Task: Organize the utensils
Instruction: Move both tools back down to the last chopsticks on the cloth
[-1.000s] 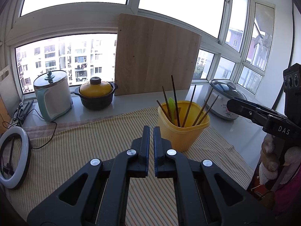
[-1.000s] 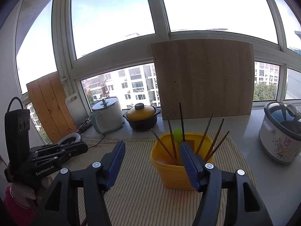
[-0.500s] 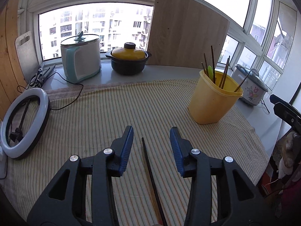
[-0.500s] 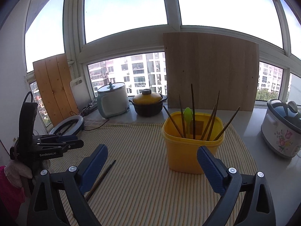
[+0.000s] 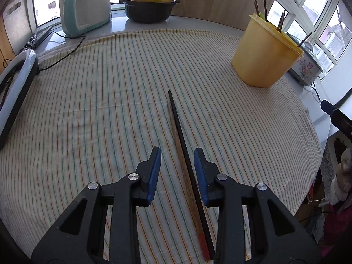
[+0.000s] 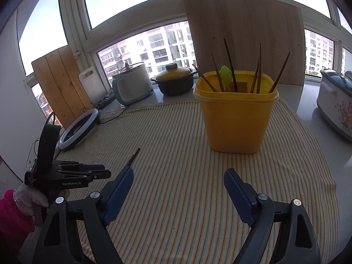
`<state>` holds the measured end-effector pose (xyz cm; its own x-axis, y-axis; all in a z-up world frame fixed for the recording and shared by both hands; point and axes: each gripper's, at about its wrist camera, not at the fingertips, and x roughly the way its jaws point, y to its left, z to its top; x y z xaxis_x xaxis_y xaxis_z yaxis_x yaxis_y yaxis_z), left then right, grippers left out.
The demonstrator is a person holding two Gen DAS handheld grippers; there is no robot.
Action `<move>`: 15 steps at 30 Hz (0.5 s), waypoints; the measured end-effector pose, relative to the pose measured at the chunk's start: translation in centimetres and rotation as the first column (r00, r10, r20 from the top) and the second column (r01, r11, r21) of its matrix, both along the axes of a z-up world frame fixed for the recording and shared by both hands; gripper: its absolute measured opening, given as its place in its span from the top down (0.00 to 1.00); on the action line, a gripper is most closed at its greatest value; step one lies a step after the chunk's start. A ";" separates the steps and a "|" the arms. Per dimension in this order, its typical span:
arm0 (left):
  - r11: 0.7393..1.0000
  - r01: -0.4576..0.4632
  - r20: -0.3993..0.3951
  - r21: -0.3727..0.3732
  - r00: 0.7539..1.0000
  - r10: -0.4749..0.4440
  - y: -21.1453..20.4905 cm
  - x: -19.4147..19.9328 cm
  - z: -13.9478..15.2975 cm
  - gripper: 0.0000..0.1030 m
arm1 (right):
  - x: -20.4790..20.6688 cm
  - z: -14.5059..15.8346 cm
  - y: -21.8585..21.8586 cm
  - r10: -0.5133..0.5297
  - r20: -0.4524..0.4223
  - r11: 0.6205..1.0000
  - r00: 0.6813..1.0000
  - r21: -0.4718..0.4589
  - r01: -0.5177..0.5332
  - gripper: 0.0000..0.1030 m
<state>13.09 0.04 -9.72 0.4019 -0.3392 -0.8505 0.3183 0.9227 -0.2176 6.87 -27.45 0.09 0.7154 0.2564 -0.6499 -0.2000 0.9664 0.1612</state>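
A black chopstick (image 5: 182, 136) lies on the striped cloth (image 5: 110, 92) beside a wooden one (image 5: 179, 147). My left gripper (image 5: 177, 154) is open, low over the cloth, its blue pads on either side of both sticks. The yellow tub (image 5: 264, 52) holding several chopsticks and a green spoon stands far right. In the right wrist view the tub (image 6: 235, 118) is ahead, the spoon (image 6: 226, 77) inside. My right gripper (image 6: 178, 180) is open and empty above the cloth. The chopstick tip (image 6: 133, 157) and my left gripper (image 6: 96, 171) show at left.
A ring light (image 5: 13, 83) lies at the cloth's left edge with its cable. A kettle (image 5: 85, 4), a yellow-lidded pot (image 5: 149, 6) and a wooden board (image 6: 244, 41) stand along the windowsill. A floral rice cooker (image 6: 336, 107) sits right of the tub.
My left gripper opened, tilted down and dropped low so the two chopsticks lie between its fingers. My right gripper opened wider and pulled back from the tub.
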 end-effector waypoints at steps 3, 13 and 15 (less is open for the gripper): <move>1.000 0.005 -0.014 0.015 1.000 -0.005 -0.3 0.1 -0.7 0.72 | 0.0 -1.1 0.0 0.000 -0.032 1.000 1.000 0.014 0.000 0.21; 0.997 0.010 -0.019 0.076 1.000 -0.009 -1.0 0.6 -1.9 0.77 | 0.1 -1.8 -1.3 -0.033 -0.056 0.998 0.998 0.050 0.036 0.22; 0.996 0.009 -0.014 0.085 1.000 -0.008 -1.1 0.6 -1.8 0.77 | 0.2 -1.9 -1.5 -0.038 -0.063 0.997 0.997 0.058 0.042 0.22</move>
<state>13.65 -1.01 -11.53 0.3875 -0.2684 -0.8819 0.3234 0.9354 -0.1426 7.08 -28.95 -1.82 0.6846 0.2682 -0.6777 -0.1495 0.9617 0.2296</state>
